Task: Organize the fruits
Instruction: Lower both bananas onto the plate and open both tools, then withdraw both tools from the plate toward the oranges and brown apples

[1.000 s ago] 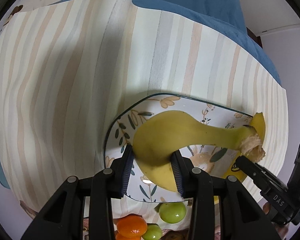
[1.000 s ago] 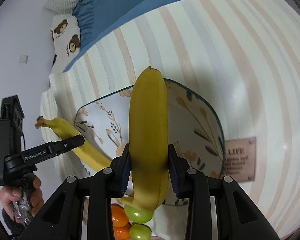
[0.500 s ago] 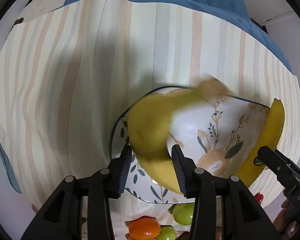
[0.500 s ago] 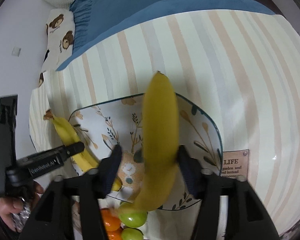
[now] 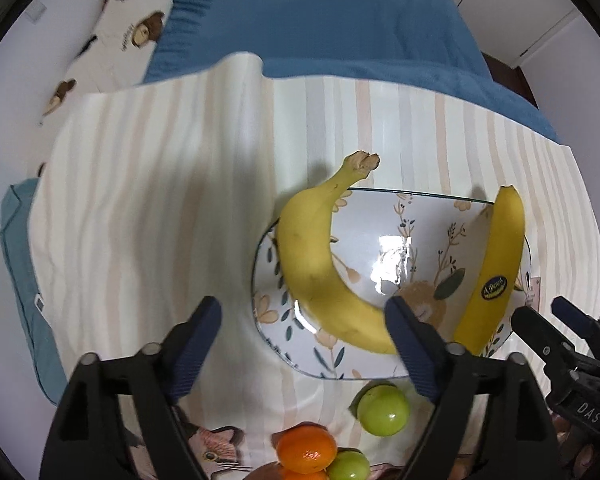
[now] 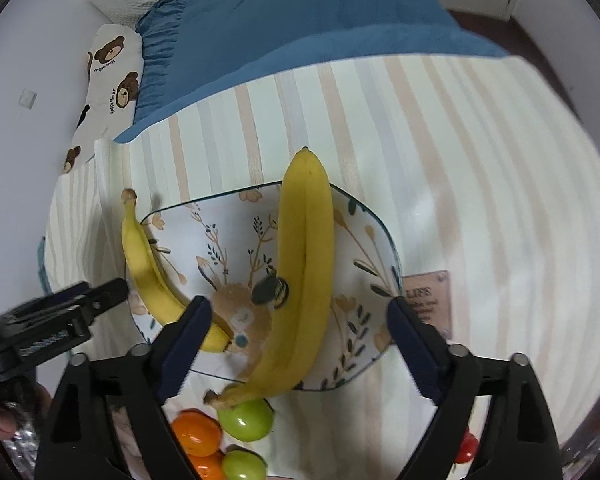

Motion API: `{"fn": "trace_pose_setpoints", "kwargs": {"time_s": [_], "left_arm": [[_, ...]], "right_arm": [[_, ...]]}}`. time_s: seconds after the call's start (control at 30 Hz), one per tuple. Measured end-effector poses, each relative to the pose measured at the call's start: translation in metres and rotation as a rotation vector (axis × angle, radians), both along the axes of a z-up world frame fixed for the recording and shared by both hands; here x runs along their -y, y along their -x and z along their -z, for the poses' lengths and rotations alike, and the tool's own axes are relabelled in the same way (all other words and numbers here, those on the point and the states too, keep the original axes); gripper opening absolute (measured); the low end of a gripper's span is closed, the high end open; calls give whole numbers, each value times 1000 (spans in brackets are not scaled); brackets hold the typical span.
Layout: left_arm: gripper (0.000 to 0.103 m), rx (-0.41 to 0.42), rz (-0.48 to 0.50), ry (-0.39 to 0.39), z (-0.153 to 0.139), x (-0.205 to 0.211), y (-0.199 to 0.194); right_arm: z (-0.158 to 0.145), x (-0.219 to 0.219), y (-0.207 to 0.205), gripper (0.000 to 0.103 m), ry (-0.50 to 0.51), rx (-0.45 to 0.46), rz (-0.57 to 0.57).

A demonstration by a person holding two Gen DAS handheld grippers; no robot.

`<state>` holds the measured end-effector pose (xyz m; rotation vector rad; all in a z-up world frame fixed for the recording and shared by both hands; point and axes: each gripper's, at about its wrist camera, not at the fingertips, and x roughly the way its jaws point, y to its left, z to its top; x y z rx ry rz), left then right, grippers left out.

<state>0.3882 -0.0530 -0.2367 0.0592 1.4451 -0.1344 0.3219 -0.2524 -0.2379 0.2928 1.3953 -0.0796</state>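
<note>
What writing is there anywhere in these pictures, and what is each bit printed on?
"DAS": white letters on the black right gripper, seen from the left wrist camera.
"LIFE": top line of the small tan label on the striped cloth; the lines under it are too blurred to read.
Dark oval sticker on the right-hand yellow banana: yellow script, unreadable.
Bear-print white pillow: small lettering, too blurred to read.

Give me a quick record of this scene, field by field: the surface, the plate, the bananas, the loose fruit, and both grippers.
surface: striped cloth over a blue bed
plate: floral plate on the cloth
left banana: in the plate, stem past the far rim
stickered banana: in the plate, stem past the near rim
loose fruit: green fruit and orange on the cloth, near side of the plate
left gripper: open, empty
right gripper: open, empty
</note>
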Motion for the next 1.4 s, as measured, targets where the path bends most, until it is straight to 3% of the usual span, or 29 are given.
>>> {"fn": "trace_pose_setpoints", "kwargs": {"time_s": [0.17, 0.5, 0.93, 1.2, 1.4], "left_arm": [[96, 84, 12, -29, -20, -7, 34], [96, 207, -1, -33, -53, -31, 70], [96, 398, 32, -10, -124, -35, 142], [96, 403, 25, 41, -136, -43, 183], [96, 368, 29, 45, -124, -46, 210]], "right_arm": [[-18, -14, 25, 100, 110, 55, -38], [-58, -24, 68, 100, 214, 166, -35], [-137, -45, 141, 100, 259, 353, -46], [-171, -55, 188, 100, 205, 403, -46], [-161, -51, 219, 100, 155, 365, -24]]}}
